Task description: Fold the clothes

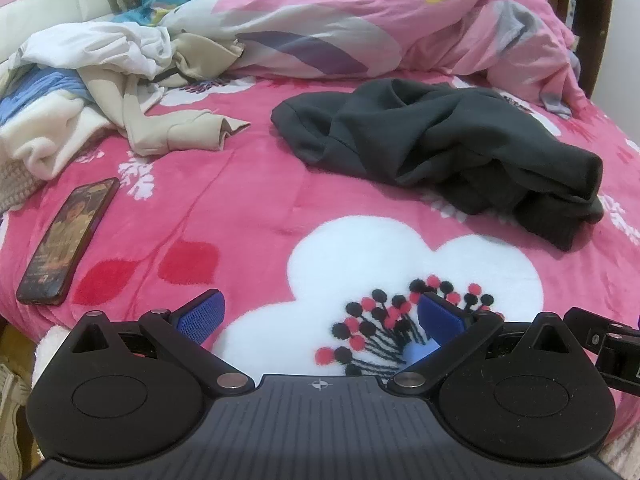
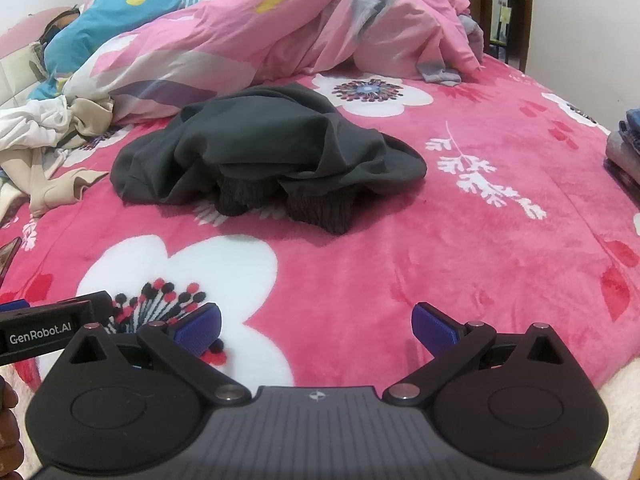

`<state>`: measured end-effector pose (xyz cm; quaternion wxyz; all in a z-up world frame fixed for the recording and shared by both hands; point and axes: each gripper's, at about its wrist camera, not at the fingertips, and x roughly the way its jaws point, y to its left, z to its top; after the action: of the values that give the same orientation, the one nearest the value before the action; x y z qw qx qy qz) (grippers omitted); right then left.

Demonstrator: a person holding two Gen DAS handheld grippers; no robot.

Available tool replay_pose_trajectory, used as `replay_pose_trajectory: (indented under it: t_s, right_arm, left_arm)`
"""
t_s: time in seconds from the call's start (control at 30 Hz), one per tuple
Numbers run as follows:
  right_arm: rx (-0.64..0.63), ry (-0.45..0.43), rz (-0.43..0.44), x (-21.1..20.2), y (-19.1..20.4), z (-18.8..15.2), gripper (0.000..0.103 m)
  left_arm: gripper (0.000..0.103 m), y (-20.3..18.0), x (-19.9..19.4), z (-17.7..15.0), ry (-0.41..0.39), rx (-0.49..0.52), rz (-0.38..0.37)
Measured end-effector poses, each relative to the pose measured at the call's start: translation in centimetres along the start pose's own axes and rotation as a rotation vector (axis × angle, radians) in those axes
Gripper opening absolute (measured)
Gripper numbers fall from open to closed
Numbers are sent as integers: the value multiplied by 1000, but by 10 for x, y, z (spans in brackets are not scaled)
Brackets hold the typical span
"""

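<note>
A dark grey sweater (image 1: 436,152) lies crumpled on the pink flowered blanket (image 1: 248,208), ahead and right of my left gripper (image 1: 320,316). In the right wrist view the sweater (image 2: 272,144) lies straight ahead, its two ribbed cuffs (image 2: 320,208) pointing toward me. My left gripper is open and empty, low over the blanket's near edge. My right gripper (image 2: 316,326) is also open and empty, beside the left one, well short of the sweater.
A phone (image 1: 68,240) lies on the blanket at the left. A heap of beige and white clothes (image 1: 112,92) sits at the back left. A pink duvet (image 2: 280,28) is bunched along the back. Folded clothes (image 2: 624,148) are stacked at the far right edge.
</note>
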<state>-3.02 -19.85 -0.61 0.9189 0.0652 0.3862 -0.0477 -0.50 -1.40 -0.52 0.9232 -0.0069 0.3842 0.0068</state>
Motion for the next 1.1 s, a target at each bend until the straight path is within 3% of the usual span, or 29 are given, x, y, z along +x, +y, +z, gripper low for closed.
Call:
replay_pose_trajectory:
  t_s: [0.4, 0.7, 1.1]
  right_arm:
    - [5, 5, -4, 3, 2, 1, 103]
    - [7, -7, 55, 11, -1, -1, 103]
    - [-13, -151, 145, 13, -23, 9, 103]
  left_arm:
    - [103, 1, 4, 0, 2, 0, -4]
    - [103, 7, 10, -2, -31, -26, -33]
    - [103, 4, 26, 1, -82, -24, -80]
